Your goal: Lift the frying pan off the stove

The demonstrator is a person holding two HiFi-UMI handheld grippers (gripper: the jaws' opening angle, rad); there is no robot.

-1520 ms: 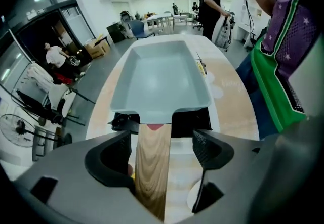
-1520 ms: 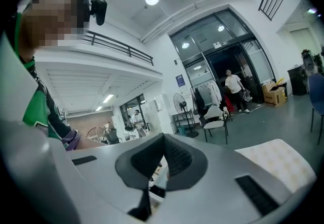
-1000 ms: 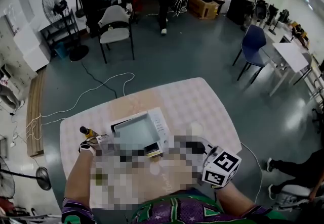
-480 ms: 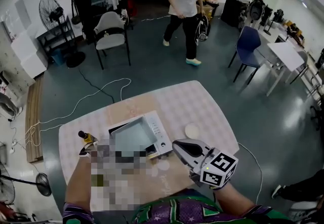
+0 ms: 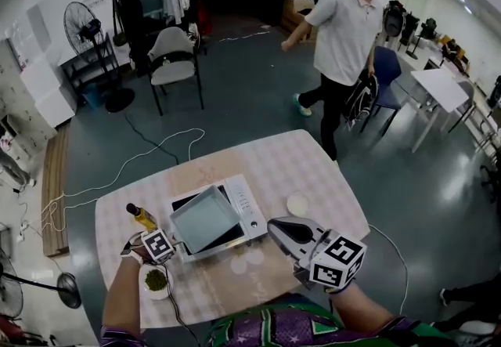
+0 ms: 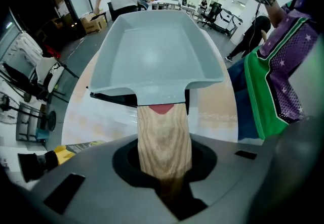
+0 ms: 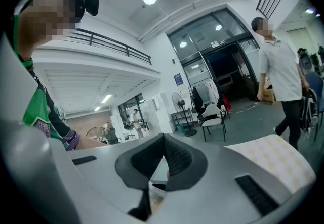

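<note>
A grey square frying pan (image 5: pixel 205 218) lies over the dark top of the white stove (image 5: pixel 249 208) on the table; the views do not show whether it touches the stove. My left gripper (image 5: pixel 156 245) is at the pan's near left corner. In the left gripper view the pan (image 6: pixel 154 51) fills the middle, and its wooden handle (image 6: pixel 163 134) runs back between the jaws of the left gripper (image 6: pixel 164 160), which are shut on it. My right gripper (image 5: pixel 288 230) hangs right of the stove, holding nothing. In its own view the right gripper (image 7: pixel 163 142) has its pads closed together.
An oil bottle (image 5: pixel 142 216) stands left of the stove. A small dish of greens (image 5: pixel 156 280) sits near the table's front edge. A white disc (image 5: pixel 297 204) lies right of the stove. A person (image 5: pixel 344 32) walks past the table's far right corner. A chair (image 5: pixel 172 52) stands further back.
The person on the floor has walked from the far doorway to the table's far right side. My right gripper has hardly moved. My left gripper was hidden by a mosaic before.
</note>
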